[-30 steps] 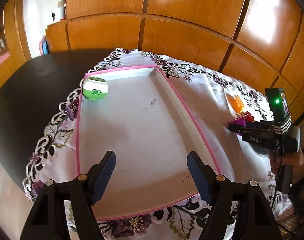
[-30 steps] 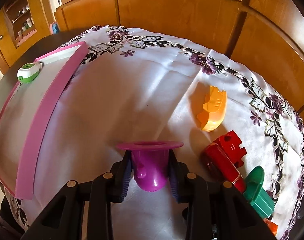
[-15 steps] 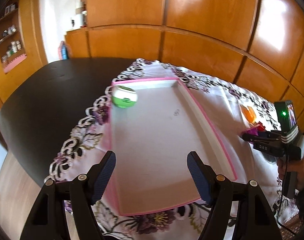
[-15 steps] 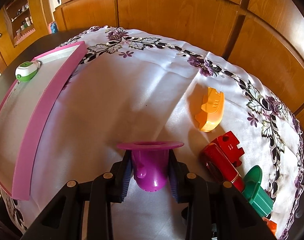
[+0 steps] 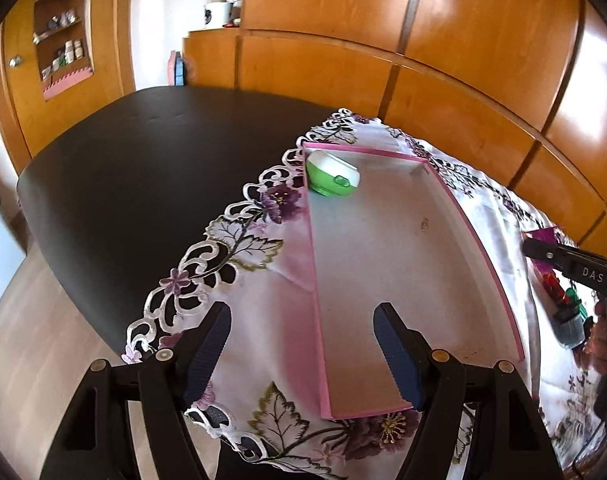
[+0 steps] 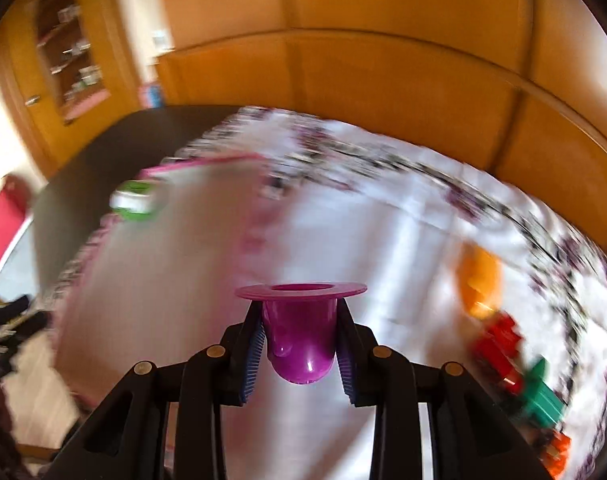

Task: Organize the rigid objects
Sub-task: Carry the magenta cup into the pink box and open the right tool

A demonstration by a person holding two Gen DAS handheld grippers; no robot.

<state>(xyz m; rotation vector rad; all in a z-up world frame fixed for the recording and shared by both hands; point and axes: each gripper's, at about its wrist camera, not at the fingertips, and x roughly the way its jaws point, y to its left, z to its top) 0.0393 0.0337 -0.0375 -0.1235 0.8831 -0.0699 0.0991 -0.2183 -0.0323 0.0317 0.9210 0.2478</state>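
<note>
Only the round green-and-white plastic container (image 5: 332,177) lies in the pink-rimmed shallow tray (image 5: 479,240). The right gripper (image 6: 301,354) grips a purple plastic cup (image 6: 301,344); the left gripper (image 5: 303,350) is open and empty. The orange (image 6: 479,284), red (image 6: 499,344) and green (image 6: 541,396) toys wait on the cloth.

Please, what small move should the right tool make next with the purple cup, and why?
Probably carry the purple cup leftward over the pink tray and lower it onto the bare floor. The right tool is shut on the cup and holds it above the cloth, and the tray holds only a green and white container in its far corner. The left tool is open and holds nothing.
</note>
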